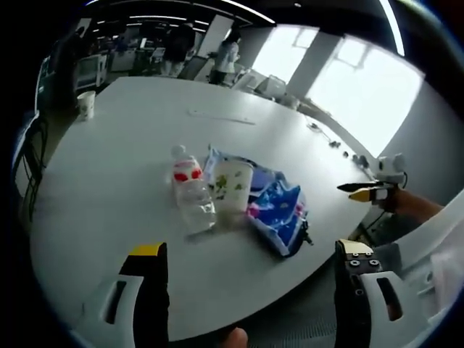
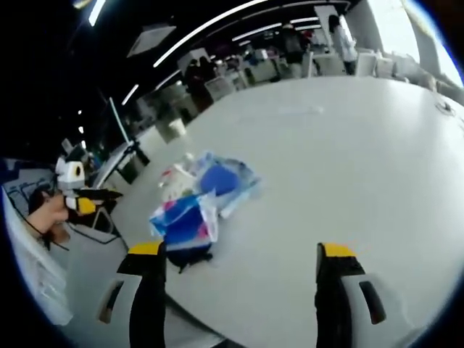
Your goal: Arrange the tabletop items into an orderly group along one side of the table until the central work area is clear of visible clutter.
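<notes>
Left gripper [image 1: 250, 257]: jaws wide apart, holding nothing, poised above the near edge of the white table [image 1: 116, 181]. Ahead at 12 o'clock stand a clear water bottle [image 1: 191, 190] with a red label and a floral paper cup [image 1: 233, 186], just beside each other. A blue snack bag [image 1: 279, 210] lies at the cup's 3 o'clock. A second paper cup [image 1: 86, 104] sits well apart at 10 o'clock.

Right gripper [image 2: 241, 264]: jaws wide apart, empty, the same cluster at its 11 o'clock.
</notes>
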The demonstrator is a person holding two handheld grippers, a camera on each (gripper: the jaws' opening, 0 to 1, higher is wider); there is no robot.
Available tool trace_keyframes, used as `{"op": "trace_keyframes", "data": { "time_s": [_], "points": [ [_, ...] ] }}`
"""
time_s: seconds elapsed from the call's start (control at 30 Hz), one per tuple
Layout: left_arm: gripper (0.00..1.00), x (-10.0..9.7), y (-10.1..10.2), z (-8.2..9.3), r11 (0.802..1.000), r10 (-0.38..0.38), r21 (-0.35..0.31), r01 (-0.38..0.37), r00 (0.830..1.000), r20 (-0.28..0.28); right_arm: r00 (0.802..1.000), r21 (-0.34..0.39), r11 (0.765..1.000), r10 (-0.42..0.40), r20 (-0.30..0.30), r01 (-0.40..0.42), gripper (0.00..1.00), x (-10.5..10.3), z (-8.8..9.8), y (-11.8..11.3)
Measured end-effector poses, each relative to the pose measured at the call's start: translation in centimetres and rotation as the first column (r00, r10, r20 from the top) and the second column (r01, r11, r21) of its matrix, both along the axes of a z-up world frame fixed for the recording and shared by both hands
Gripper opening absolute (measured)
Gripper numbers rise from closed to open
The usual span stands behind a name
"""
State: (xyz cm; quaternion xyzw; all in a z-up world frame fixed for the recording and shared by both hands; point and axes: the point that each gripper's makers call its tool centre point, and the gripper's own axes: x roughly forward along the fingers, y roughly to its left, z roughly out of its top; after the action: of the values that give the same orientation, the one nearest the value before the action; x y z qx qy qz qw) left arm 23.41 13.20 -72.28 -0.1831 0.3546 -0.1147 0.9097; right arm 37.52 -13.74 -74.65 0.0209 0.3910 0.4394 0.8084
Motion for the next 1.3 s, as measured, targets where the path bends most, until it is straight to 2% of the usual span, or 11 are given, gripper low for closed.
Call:
{"op": "trace_keyframes", "data": {
  "time_s": [0.23,0.5,0.77,1.3],
  "points": [
    [0.92,0.2,-1.0,-1.0,1.000,-0.027,-0.012,0.026,0.999,-0.019,1.000,-0.003,1.000,0.012,-0.011,-0.012,0.83,-0.5,-0.4,0.6],
    [0.91,0.7,-2.1,-1.3,0.999,-0.050,-0.020,0.050,0.998,-0.026,0.999,-0.006,0.999,0.037,-0.012,-0.037,0.82,-0.8,-0.6,1.4],
    [0.92,1.3,-2.9,-1.5,0.999,-0.044,-0.033,0.043,0.999,-0.024,0.997,-0.008,0.997,0.077,-0.024,-0.077,0.82,-1.3,-1.5,2.8],
    [0.91,2.7,-5.8,-2.6,0.994,-0.106,-0.046,0.104,0.993,-0.055,0.988,-0.005,0.989,0.146,-0.040,-0.146,0.80,-2.0,-2.1,5.4]
  ]
}}
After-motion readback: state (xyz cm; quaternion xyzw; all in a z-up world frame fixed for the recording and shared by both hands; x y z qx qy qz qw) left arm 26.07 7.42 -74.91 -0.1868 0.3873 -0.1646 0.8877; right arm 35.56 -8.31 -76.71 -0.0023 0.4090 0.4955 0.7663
